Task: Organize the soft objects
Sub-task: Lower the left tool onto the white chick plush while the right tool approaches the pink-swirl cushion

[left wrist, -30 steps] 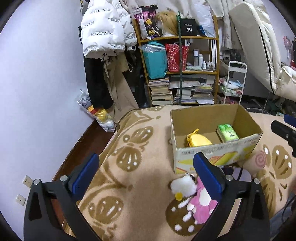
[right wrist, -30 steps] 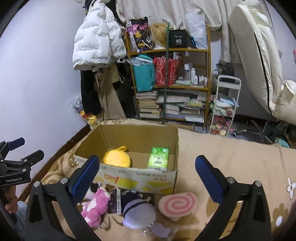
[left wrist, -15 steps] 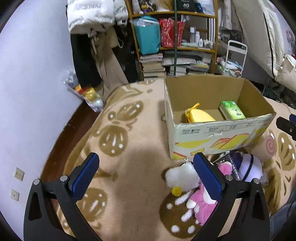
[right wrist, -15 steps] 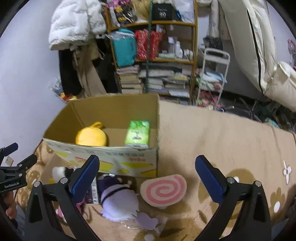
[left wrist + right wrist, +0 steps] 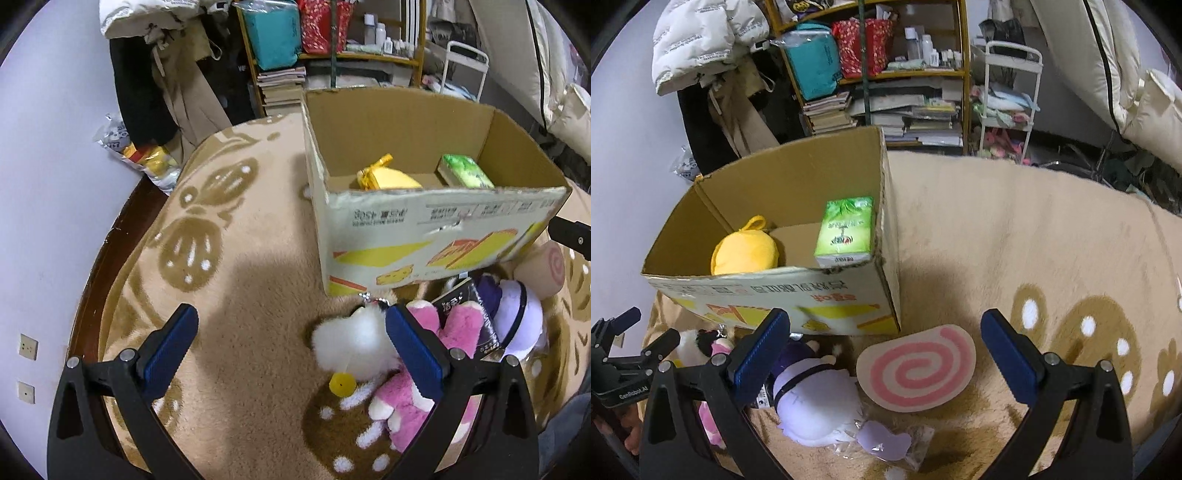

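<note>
your soft toys lie in a heap on the tan patterned blanket point(image 5: 236, 258), just in front of the cardboard box point(image 5: 436, 229): a white fluffy plush point(image 5: 351, 345) touching a pink plush point(image 5: 424, 402), a purple-and-white plush point(image 5: 816, 402) beside them, and a flat pink swirl cushion point(image 5: 916, 373) just to its right. a dark packet point(image 5: 476, 321) lies among them. inside the box sit a yellow plush point(image 5: 744, 254) and a green tissue pack point(image 5: 846, 230), side by side. your left claw point(image 5: 288, 350) is spread wide and holds nothing, its right finger over the white plush. your right claw point(image 5: 882, 358) is also wide open and empty, above the swirl cushion and the purple plush. behind the box stands a cluttered bookshelf point(image 5: 886, 74).
</note>
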`<state>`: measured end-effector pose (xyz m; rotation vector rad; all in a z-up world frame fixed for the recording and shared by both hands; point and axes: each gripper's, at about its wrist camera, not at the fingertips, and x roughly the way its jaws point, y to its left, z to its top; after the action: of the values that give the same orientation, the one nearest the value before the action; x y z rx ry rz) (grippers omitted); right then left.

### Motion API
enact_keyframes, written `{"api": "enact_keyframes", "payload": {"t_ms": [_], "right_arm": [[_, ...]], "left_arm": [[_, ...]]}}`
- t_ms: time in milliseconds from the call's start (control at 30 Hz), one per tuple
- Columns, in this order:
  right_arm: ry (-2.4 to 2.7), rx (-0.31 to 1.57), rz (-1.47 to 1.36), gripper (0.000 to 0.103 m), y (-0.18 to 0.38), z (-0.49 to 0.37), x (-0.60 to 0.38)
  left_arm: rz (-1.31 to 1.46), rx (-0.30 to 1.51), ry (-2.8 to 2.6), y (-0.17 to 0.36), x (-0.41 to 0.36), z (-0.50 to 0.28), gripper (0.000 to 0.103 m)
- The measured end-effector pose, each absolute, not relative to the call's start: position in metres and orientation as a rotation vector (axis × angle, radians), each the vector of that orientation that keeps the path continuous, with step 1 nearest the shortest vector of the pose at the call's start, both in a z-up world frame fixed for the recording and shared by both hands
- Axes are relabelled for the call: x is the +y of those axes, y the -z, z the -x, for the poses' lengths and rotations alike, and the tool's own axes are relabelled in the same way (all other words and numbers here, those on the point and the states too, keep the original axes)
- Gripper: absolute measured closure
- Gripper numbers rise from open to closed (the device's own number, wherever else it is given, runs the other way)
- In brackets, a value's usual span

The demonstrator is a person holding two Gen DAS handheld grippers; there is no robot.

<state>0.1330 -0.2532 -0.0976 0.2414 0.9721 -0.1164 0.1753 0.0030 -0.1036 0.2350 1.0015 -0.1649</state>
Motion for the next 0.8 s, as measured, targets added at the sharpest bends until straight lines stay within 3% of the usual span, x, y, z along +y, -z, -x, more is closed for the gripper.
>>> {"api": "enact_keyframes", "payload": {"t_ms": [733, 800], "right_arm": [[0.183, 1.233, -0.327, 0.0, 0.162, -0.153, -0.275], [0.183, 1.247, -0.332, 0.005, 0.165, -0.157, -0.279]], "left_arm": [[-0.347, 1.079, 0.165, 0.143, -0.015, -0.177, 0.003], [-0.34, 1.083, 0.168, 0.146, -0.014, -0.177, 0.003]]}}
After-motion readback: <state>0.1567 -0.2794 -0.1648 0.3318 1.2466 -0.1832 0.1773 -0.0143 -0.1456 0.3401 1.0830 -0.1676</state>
